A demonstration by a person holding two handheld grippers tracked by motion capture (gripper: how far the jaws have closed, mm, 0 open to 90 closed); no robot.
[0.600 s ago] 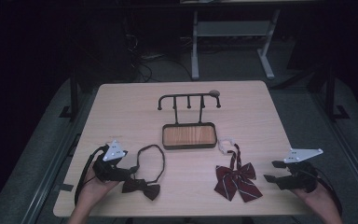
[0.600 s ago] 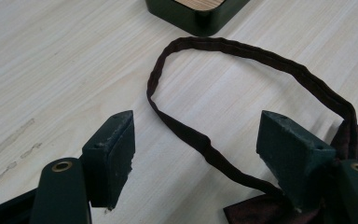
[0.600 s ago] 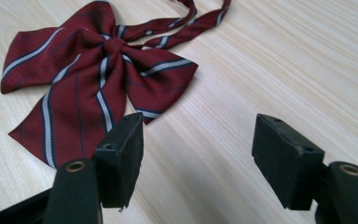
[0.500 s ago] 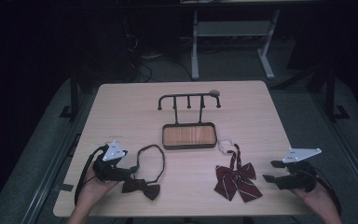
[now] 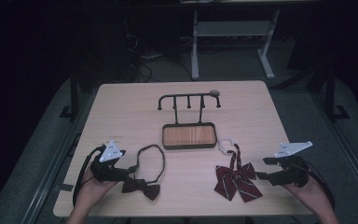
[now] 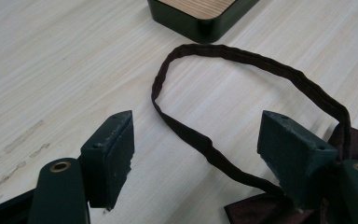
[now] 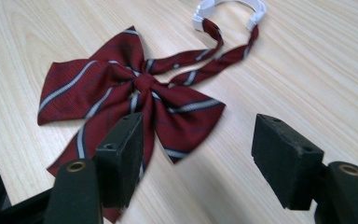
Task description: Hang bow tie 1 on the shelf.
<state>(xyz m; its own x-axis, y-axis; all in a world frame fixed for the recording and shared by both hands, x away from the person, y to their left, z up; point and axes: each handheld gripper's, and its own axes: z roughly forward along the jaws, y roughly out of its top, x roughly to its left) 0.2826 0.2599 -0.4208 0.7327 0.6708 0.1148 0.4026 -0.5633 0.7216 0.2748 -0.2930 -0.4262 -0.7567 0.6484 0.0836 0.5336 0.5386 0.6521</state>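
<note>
Both of your grippers stand open, nothing held. Your left gripper [image 5: 129, 171] straddles the dark bow tie's [image 5: 141, 187] strap [image 6: 200, 142] at about 7 o'clock on the tabletop [image 5: 121, 107]; one pad seems to touch the knot, hard to tell. Your right gripper [image 5: 262, 168] faces the striped bow tie [image 7: 135, 98] at 5 o'clock, short of it. Likely the approach step: next, lower, close on each tie, then lift toward the rack [image 5: 189, 98] at 12 o'clock.

— Lighting condition? 
— My high view is dim; the bench [image 5: 121, 116] is lit evenly while surroundings fall black. 
— Image quality? 
— My gripper views are bright and soft-shadowed; my near jaws are slightly blurred.
</note>
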